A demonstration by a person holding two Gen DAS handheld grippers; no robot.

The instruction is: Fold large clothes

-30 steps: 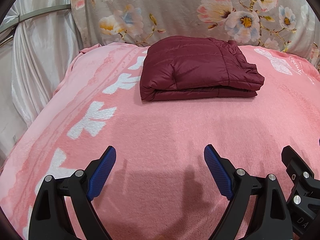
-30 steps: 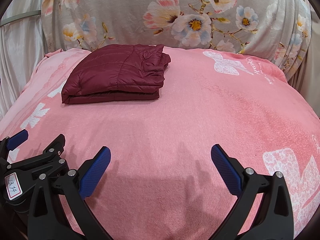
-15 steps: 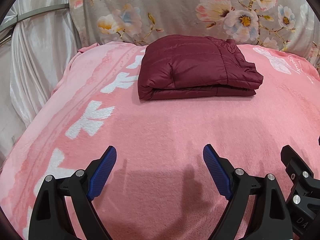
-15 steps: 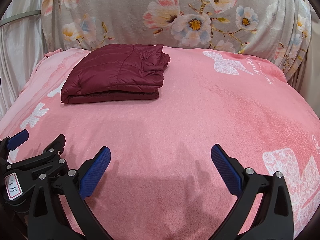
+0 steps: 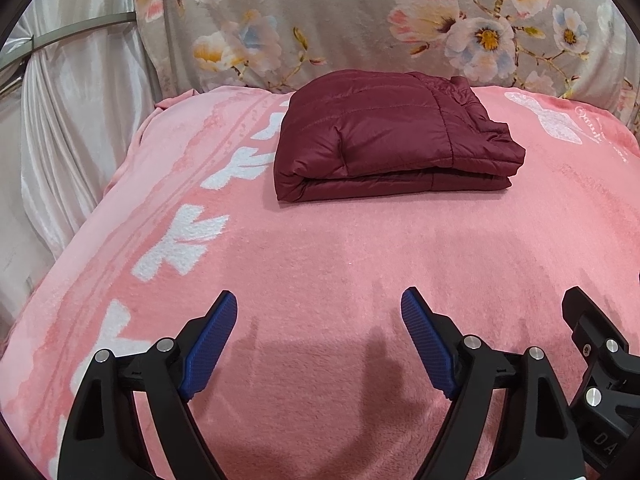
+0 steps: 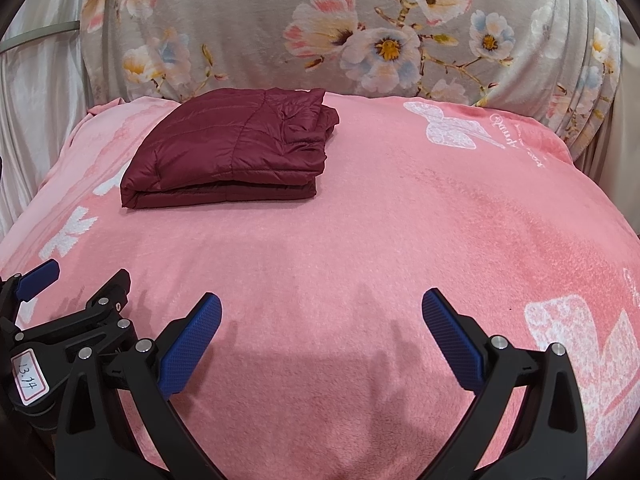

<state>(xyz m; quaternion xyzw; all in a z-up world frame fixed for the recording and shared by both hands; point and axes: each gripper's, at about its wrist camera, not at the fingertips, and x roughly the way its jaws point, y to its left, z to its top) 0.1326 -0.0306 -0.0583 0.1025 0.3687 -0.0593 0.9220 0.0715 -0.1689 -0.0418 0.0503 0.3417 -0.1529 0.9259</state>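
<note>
Nothing lies between the grippers and the jacket, just bare blanket. The left gripper [image 5: 318,312] has its fingers spread wide, nothing between the blue pads [image 5: 208,350], hovering over the near part of the pink blanket [image 5: 340,248]. The right gripper [image 6: 320,314] is the same: fingers spread, empty, low over the near edge. The two sit side by side: the right gripper's black frame shows at the lower right corner of the left wrist view, and the left gripper, with a handwritten label [image 6: 29,374] on it, shows at the lower left of the right wrist view.

The surface is a plush pink blanket with white bow or butterfly prints [image 6: 450,128] and some script lettering near the far right. Behind it stands a grey floral fabric [image 5: 360,20], draped like a headboard cover or pillow. A pale satin curtain [image 5: 68,120] hangs at the left with a metal rod [image 5: 76,32] across it.

The maroon quilted jacket [image 5: 392,136] is folded into a flat rectangular stack at the far side of the blanket, left of centre, just in front of the floral fabric. Its long axis runs left to right across the views. The rounded fold faces left and toward the cameras; the crumpled loose edges bunch at the right end [image 6: 316,128].
</note>
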